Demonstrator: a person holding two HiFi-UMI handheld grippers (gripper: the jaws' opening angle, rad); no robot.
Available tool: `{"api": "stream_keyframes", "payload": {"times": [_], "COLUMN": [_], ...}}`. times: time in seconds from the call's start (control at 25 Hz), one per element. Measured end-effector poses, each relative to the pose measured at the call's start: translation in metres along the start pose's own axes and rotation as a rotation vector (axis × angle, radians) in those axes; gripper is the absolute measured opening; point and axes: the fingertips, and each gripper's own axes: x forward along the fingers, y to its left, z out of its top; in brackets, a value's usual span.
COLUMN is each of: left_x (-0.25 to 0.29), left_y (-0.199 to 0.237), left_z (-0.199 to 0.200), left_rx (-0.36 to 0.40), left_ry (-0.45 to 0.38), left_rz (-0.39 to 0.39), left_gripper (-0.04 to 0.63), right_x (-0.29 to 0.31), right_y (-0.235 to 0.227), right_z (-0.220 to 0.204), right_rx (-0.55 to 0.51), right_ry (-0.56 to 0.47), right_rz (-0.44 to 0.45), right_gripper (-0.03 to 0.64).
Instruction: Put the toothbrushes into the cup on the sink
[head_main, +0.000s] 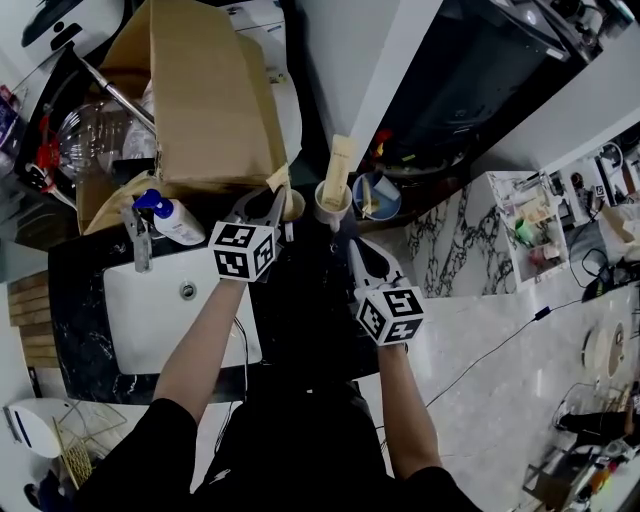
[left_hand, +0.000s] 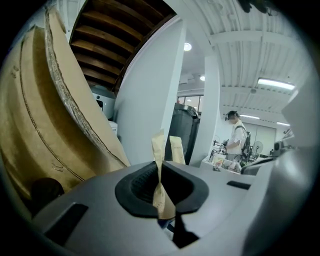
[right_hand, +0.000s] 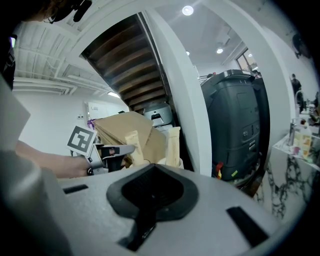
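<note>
Paper-wrapped toothbrush (left_hand: 159, 172) stood upright, its sleeve clamped between the left gripper's (head_main: 274, 197) jaws, just left of the cup (head_main: 333, 208) | cup sat right of the sink (head_main: 140, 330), another wrapped brush (head_main: 339, 165) already standing inside | upright hold probably suited an end-first drop | right gripper (head_main: 358, 252) closed, empty, kept clear beside the cup

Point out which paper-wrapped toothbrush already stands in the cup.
The upright toothbrush in the white cup, just right of the left gripper. The other toothbrush is pinched between that gripper's jaws, outside the cup.
</note>
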Motion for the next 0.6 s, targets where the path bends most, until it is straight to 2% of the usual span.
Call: {"api": "stream_keyframes", "payload": {"times": [0.12, 0.32, 0.52, 0.6], "left_x": [0.0, -0.002, -0.014, -0.022], "left_y": [0.006, 0.014, 0.015, 0.014], "left_z": [-0.002, -0.007, -0.006, -0.005], "left_rx": [0.01, 0.017, 0.024, 0.027], "left_ry": [0.007, 0.035, 0.031, 0.022], "left_rz": [0.033, 0.076, 0.118, 0.136], "left_gripper": [0.028, 0.138, 0.203, 0.204], "right_x": [-0.002, -0.003, -0.006, -0.009], "right_y": [-0.001, -0.001, 0.0, 0.0], "right_z": [-0.002, 0.001, 0.007, 0.013], "right_rx": [0.003, 0.0, -0.01, -0.022], "right_ry": [0.002, 0.001, -0.012, -0.025], "right_rz": [0.0, 0.007, 0.022, 0.026], "right_gripper": [0.002, 0.002, 0.002, 0.002]}}
